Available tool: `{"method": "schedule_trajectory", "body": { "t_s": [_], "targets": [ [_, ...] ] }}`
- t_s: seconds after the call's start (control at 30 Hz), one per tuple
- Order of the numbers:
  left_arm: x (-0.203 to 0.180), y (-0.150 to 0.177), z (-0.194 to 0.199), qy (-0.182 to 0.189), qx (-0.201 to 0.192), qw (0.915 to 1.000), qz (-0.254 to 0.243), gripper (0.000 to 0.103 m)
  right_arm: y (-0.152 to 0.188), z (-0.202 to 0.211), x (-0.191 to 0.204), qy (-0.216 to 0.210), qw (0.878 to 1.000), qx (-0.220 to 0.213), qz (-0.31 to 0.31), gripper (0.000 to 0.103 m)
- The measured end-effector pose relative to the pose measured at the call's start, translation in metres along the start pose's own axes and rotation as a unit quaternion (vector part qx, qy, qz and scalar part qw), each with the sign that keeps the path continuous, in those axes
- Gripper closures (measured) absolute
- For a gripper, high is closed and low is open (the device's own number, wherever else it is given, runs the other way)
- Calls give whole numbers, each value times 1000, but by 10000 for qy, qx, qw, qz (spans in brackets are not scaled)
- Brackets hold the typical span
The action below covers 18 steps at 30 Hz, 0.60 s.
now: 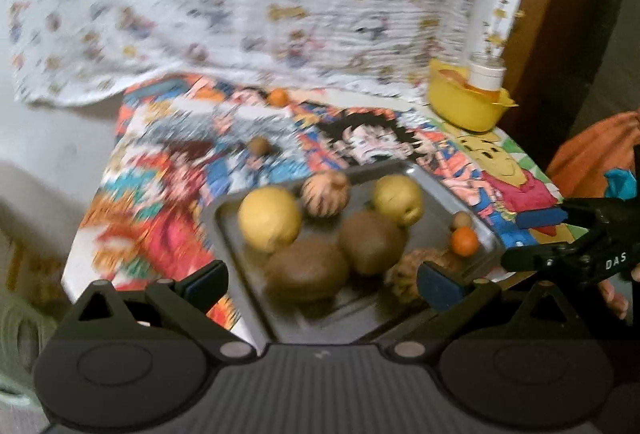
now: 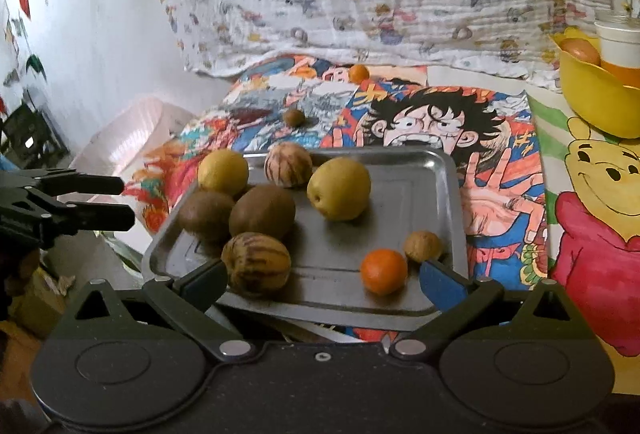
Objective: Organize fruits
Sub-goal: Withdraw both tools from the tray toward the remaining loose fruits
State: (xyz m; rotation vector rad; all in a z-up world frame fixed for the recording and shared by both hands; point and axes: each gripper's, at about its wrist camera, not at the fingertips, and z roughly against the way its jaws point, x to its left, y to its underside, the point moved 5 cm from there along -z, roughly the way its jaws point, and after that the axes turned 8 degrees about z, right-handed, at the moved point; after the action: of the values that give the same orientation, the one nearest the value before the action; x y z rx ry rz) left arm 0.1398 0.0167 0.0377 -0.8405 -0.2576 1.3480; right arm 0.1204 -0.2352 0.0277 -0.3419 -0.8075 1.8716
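Fruit fills the metal tray (image 2: 436, 169) ahead of you. Your left gripper (image 1: 320, 280) hangs spread over its near-left edge, holding nothing. Inside, left to right: two kiwis (image 2: 262, 211), pears (image 2: 339, 189), a small orange (image 2: 383, 271). Your right gripper (image 2: 320, 280) is spread too, its fingers flanking the striped fruit (image 2: 256, 264) and that orange.

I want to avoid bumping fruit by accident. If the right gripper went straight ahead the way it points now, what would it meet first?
Probably the small orange fruit on the metal tray, which lies between the open fingers of the right gripper, slightly right of centre. The striped fruit by the left finger is also close; depth is uncertain.
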Motion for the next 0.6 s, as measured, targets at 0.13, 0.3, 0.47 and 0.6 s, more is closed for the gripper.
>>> {"method": "schedule_trajectory", "body": {
  "t_s": [0.13,0.3,0.47,0.6],
  "targets": [
    [22,11,1,-215,134,9992,313,1,-1,-6,7,-25,9999,112,70,1],
    [45,17,2,-446,235,9967,629,1,-8,-17,15,-57,9995,226,194,1],
    [61,13,1,-583,271,9945,824,1,-20,-25,19,-114,9991,253,314,1],
    [68,6,0,-675,273,9934,887,1,-31,-33,22,-219,9988,253,370,1]
  ]
}}
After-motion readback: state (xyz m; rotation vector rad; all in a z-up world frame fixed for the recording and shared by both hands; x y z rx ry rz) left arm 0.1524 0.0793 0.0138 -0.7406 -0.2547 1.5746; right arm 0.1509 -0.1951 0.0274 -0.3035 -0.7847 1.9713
